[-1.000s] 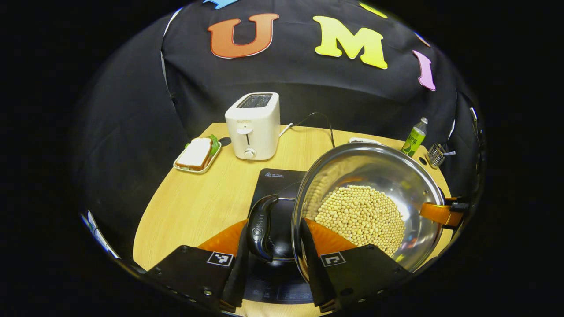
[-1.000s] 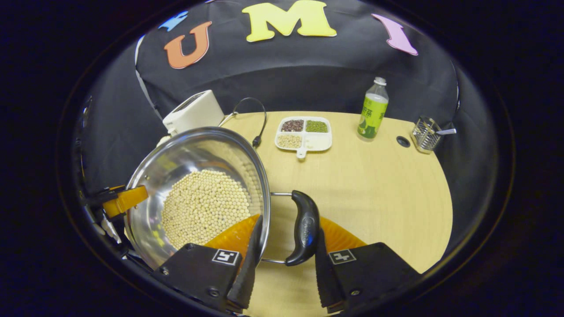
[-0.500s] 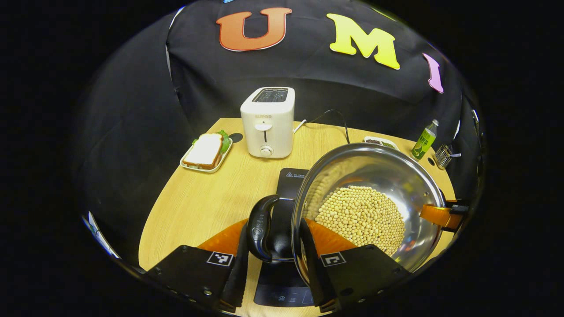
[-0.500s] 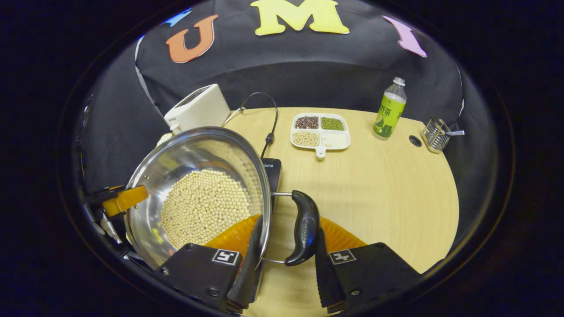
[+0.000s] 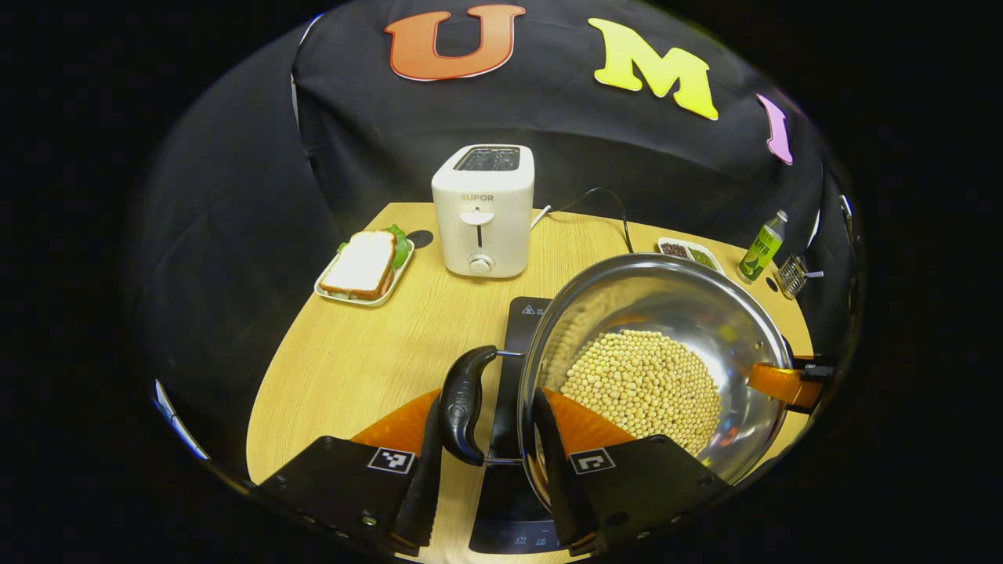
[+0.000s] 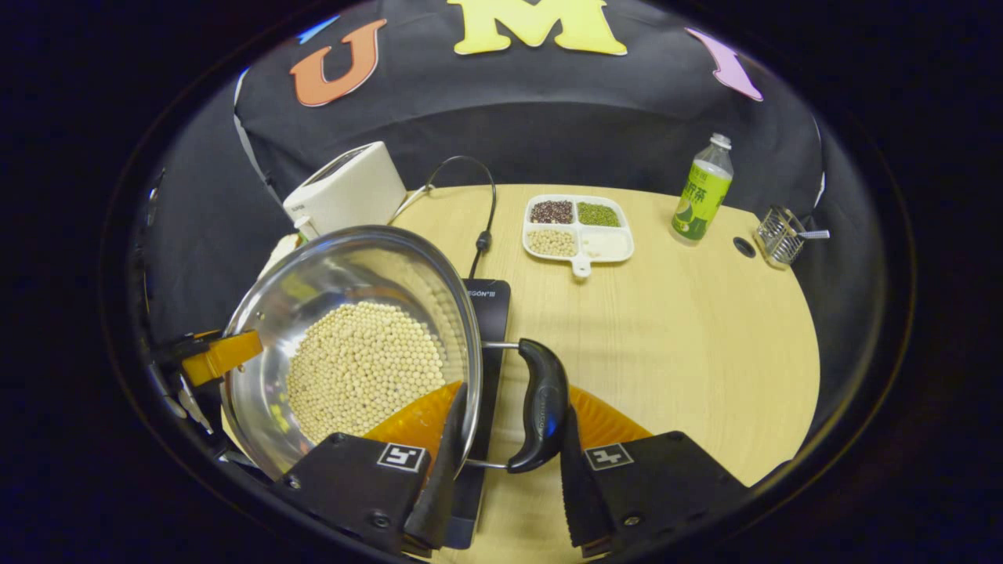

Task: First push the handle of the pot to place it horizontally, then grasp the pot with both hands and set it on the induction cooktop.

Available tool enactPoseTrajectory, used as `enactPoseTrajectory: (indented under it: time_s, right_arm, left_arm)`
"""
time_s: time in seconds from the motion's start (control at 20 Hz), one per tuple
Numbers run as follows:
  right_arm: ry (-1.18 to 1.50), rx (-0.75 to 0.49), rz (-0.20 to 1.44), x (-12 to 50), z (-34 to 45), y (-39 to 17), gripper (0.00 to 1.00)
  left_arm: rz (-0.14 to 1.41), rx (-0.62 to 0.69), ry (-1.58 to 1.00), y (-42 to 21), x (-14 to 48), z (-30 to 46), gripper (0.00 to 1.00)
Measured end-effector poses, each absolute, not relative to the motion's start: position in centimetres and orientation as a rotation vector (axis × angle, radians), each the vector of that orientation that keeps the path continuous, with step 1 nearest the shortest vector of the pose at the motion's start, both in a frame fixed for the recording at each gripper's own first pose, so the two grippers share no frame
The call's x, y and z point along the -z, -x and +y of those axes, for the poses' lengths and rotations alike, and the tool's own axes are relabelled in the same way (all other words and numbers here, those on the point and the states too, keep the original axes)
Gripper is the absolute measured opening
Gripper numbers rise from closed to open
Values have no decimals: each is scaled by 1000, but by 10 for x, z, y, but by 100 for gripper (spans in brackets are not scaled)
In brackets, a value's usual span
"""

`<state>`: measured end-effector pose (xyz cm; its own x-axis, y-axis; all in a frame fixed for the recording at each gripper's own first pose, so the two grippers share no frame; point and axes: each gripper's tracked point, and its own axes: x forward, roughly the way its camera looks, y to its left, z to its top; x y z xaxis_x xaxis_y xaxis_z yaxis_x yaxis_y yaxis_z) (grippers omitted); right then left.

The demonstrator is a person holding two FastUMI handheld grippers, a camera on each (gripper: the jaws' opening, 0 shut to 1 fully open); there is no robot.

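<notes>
Steel pot [image 5: 666, 313] full of pale beans [image 5: 642, 384], held above induction cooktop [image 5: 521, 329], which it mostly hides. Left gripper [image 5: 486, 470] clenched on 9 o'clock handle [image 5: 464, 403]; right gripper [image 6: 505, 470] clenched on 3 o'clock handle [image 6: 541, 403].

Pale wooden table [image 6: 689, 345] against the booth's black cloth wall [image 6: 548, 133].

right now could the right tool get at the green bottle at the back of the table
Probably not as things stand. The right tool is closed around the pot's side handle, sharing the load with the left tool. The bottle stands free, but reaching it means letting go first.
</notes>
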<state>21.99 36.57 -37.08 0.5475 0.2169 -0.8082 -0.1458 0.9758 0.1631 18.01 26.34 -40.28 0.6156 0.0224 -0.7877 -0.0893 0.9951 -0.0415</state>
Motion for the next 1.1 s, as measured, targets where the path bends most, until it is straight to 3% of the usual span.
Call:
enactPoseTrajectory:
  time_s: [0.1,0.15,0.25,0.3,0.35,0.4,0.45,0.5,0.55,0.65,0.7,0.75,0.8,0.85,0.95,1.05,1.1]
  right_arm:
    - [-108,-193,947,380,367,-226,58]
    - [-67,-199,972,382,363,-218,58]
    - [-76,-187,939,380,359,-217,58]
    - [-95,-181,945,381,359,-214,60]
    - [-95,-171,943,380,358,-214,59]
    - [-89,-166,936,380,358,-216,59]
    - [-88,-168,933,379,358,-216,59]
    - [-94,-170,929,381,359,-216,59]
    - [-96,-170,923,380,359,-217,60]
    - [-106,-164,917,380,357,-218,60]
    - [-110,-161,910,380,358,-218,62]
    - [-110,-160,905,379,358,-218,63]
    - [-106,-162,906,380,358,-218,63]
    - [-111,-160,904,379,358,-218,63]
    - [-94,-161,895,378,357,-221,65]
    - [-64,-168,856,373,354,-225,75]
    - [-50,-169,833,367,352,-226,75]
  left_arm:
    - [913,-65,80,-177,415,263,57]
    - [913,-51,103,-178,416,257,63]
    - [897,-29,90,-178,416,256,58]
    - [893,-21,85,-178,417,256,65]
    - [884,-14,85,-181,415,257,48]
    - [878,-13,88,-180,416,257,47]
    - [861,-8,81,-184,417,257,58]
    - [847,1,66,-183,416,256,57]
    - [836,6,57,-182,417,257,47]
    - [828,6,62,-183,417,256,48]
    - [825,10,62,-181,415,256,59]
    - [825,13,62,-182,416,257,60]
    - [817,16,59,-182,414,257,71]
    - [813,20,53,-183,414,257,61]
    - [812,20,50,-182,414,256,61]
    - [788,5,34,-185,409,262,65]
    - [771,-5,30,-187,405,267,77]
